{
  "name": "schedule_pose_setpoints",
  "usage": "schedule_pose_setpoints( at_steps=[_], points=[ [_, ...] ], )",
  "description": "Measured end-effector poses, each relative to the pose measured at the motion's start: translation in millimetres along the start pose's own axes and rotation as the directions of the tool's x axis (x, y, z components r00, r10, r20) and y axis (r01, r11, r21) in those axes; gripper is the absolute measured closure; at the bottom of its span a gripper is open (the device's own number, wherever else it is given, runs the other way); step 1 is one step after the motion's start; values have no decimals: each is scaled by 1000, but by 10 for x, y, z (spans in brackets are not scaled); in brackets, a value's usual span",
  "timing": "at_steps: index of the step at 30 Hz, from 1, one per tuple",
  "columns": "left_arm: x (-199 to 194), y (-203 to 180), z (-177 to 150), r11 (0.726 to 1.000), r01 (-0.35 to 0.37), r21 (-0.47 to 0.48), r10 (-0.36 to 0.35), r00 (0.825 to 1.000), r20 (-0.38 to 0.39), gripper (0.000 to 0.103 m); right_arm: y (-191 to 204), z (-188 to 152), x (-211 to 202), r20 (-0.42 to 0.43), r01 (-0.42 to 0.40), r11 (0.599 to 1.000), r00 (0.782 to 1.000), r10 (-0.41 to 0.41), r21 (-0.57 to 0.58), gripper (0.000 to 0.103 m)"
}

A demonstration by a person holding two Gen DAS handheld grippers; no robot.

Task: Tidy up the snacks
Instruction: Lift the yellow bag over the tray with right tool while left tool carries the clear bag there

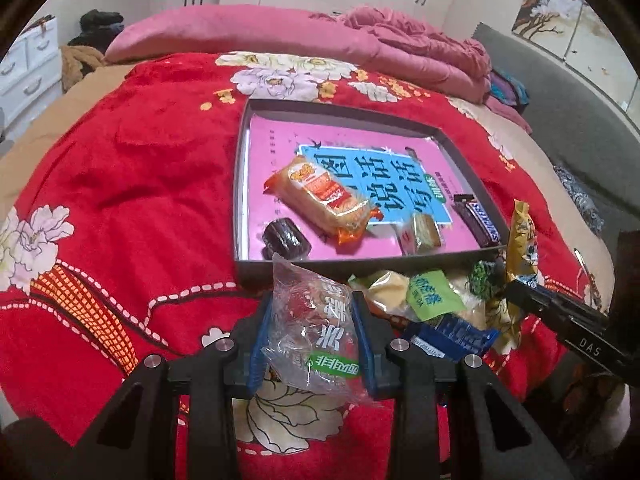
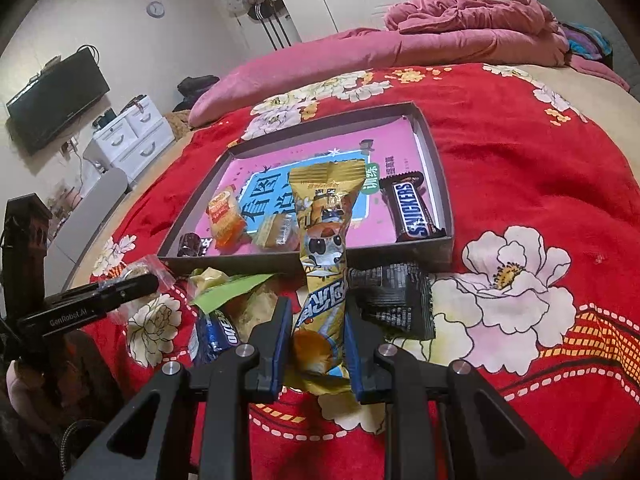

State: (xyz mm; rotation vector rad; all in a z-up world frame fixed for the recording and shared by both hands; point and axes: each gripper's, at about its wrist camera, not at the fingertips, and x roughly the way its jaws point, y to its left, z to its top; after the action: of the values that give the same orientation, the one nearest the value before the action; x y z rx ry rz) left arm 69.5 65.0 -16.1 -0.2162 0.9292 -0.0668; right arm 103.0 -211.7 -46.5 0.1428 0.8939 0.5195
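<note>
Left wrist view: a clear crinkly snack packet (image 1: 316, 332) is clamped by the left gripper (image 1: 314, 340), presumably for the shallow grey tray (image 1: 240, 184) at twelve o'clock. A tall golden snack pouch (image 2: 326, 248) is pinched by the right gripper (image 2: 318, 344), tray ahead.

Left gripper (image 1: 312, 336) angled downward, fingers (image 1: 262, 344) clamped on a clear packet (image 1: 316, 332). Right gripper (image 2: 318, 344) likewise tilted down, fingers (image 2: 282, 344) pinched on a yellow packet (image 2: 326, 248) held upright.

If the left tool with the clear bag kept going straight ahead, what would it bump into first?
Probably the near wall of the grey tray, just beyond the clear snack bag that the left tool grips. Depth is unclear, so it might pass over the wall.
</note>
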Motion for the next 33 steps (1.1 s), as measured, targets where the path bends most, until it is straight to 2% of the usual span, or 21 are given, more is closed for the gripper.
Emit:
schedule_pose_setpoints(
  at_steps=[21, 33],
  points=[
    [-84, -62, 94, 1000, 9, -6, -9, 999, 32, 66, -16, 80, -41, 33, -2, 1000, 999, 2, 5, 78],
    [-28, -70, 150, 1000, 17, -22, -17, 1000, 26, 66, -44, 187, -12, 52, -1, 1000, 999, 1, 7, 78]
  ],
)
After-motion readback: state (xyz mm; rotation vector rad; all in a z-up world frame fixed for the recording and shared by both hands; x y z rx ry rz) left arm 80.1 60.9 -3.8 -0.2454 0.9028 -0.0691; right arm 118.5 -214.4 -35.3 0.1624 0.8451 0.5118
